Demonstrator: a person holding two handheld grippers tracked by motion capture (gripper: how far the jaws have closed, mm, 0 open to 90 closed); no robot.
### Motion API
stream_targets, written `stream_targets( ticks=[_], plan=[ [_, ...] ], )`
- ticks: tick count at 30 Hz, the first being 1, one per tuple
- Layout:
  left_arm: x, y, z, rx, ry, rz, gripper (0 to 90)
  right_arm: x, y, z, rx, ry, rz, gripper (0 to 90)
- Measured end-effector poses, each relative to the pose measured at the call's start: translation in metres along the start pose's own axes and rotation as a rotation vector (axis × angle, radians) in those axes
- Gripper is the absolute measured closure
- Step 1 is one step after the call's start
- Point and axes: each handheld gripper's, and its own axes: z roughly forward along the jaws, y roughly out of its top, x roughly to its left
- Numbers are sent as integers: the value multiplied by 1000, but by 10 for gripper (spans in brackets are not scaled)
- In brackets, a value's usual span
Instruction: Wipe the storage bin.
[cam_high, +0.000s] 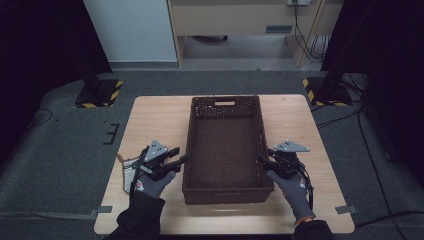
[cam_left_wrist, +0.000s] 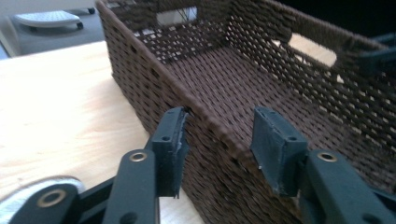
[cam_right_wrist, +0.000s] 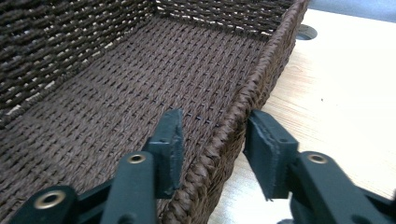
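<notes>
Basket (cam_high: 224, 150): a dark brown woven basket, long and rectangular, is sitting in the middle of the wooden table between the two grippers, its long walls running away from the person.
Left gripper (cam_high: 181, 160): it is sitting at the basket's left long wall, near the person's end, with its jaws pointing across toward the basket.
Left jaws: in the left gripper view they are standing partly apart and straddling the rim of that wall (cam_left_wrist: 219, 133), one jaw outside over the table, the other inside over the basket floor; the outer pad is just at the weave, the inner one is standing clear of it, so nothing is being gripped.
Right gripper (cam_high: 264, 161): it is sitting at the opposite long wall, level with the left one.
Right jaws: in the right gripper view they are also standing partly apart astride the rim (cam_right_wrist: 233, 121), one inside, one outside, with gaps on both sides of the wall; no hold on it.
Hands: grey-gloved hands with dark sleeves are coming in from the near edge behind each gripper.
Beyond the jaws: the basket floor is stretching away, then the far end wall with a cut-out handle (cam_high: 225, 103).
Table (cam_high: 150, 120): bare light wood is lying outside each gripper's outer jaw.
Farther off: grey floor and a pale cabinet (cam_high: 131, 30) are lying past the far end of the table.
</notes>
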Motion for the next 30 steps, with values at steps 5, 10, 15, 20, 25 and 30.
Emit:
stream_targets(
  ticks=[5,10,15,20,25,30],
  plan=[
    [-6,-2,4,16,-18,18,575,-1,3,-11,-19,0,-5,545],
    [-12,-4,5,21,3,36,592,-2,0,-12,-10,21,1,578],
    [-15,-5,4,17,4,21,598,0,1,-10,5,11,-17,609],
    [-12,5,2,4,31,34,519,-2,2,-8,2,10,-6,622],
    [-5,7,8,12,23,32,516,-4,2,-6,-6,6,1,639],
    [-10,2,17,34,0,35,535,-6,4,-4,-10,-4,-1,647]
  ],
)
